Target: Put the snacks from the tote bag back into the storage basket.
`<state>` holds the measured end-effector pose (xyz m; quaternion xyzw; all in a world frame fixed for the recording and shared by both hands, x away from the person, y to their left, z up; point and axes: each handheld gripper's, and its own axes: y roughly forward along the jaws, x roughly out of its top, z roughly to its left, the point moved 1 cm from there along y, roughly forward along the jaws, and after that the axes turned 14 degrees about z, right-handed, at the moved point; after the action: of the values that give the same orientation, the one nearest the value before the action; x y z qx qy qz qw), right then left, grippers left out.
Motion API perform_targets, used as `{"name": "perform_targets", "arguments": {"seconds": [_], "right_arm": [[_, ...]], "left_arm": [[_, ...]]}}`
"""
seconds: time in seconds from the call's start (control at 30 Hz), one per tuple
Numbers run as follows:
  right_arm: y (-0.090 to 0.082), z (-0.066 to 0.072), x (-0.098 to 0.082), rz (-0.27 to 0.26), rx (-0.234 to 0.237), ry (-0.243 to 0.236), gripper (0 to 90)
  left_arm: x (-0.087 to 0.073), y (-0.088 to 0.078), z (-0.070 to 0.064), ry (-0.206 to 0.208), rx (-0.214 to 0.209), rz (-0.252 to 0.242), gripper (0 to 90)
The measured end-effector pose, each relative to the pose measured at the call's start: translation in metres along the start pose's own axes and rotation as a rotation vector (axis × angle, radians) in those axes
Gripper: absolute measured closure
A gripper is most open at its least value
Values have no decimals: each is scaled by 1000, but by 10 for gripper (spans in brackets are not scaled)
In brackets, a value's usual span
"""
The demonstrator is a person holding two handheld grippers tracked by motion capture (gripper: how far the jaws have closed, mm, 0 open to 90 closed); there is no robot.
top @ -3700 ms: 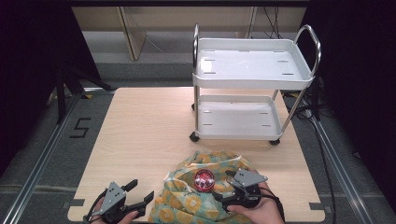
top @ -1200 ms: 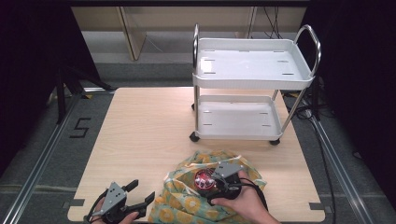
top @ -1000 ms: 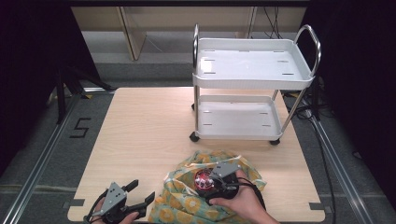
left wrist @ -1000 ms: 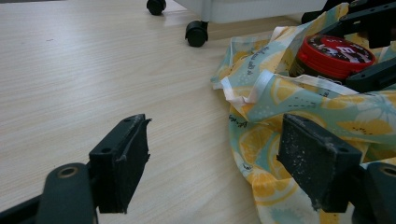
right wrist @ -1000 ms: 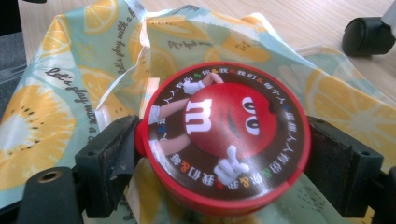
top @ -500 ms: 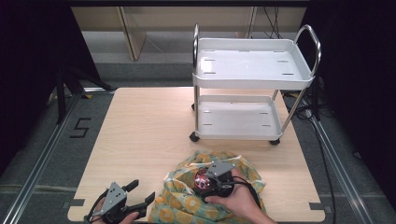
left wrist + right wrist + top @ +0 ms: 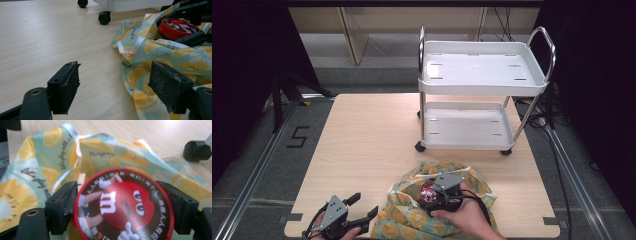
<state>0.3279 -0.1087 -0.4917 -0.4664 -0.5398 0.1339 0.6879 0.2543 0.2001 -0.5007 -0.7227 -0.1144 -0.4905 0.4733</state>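
Tin w/ red M&M's lid (image 7: 122, 206) sits in your R gripper (image 7: 438, 194), jaws pressed on both sides of lid rim, right over lemon-print cloth bag (image 7: 412, 217) at table's (image 7: 372, 135) 6 o'clock edge. L gripper (image 7: 359, 212) is at ~9 o'clock of bag, near the table's front edge, jaws spread wide w/ nothing between them; in left gripper view one jaw hangs over bare wood, the other over the bag's edge. White 2-shelf cart (image 7: 482, 95) stands at ~12 o'clock of bag, casters on tabletop, both shelves bare.
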Motion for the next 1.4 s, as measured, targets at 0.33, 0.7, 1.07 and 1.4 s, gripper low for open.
{"name": "perform_targets", "arguments": {"seconds": [0.33,0.7,1.07,1.4], "right_arm": [[5,0,0,4,-12,4,234],[4,0,-1,-4,-11,-22,241],[-4,1,1,-16,-21,-22,243],[-9,0,2,-34,-17,-34,245]], "left_arm": [[0,1,0,6,-2,1,235],[0,1,0,3,-3,0,236],[0,0,0,-3,-1,-1,236],[0,-1,-1,-12,11,14,236]]}}
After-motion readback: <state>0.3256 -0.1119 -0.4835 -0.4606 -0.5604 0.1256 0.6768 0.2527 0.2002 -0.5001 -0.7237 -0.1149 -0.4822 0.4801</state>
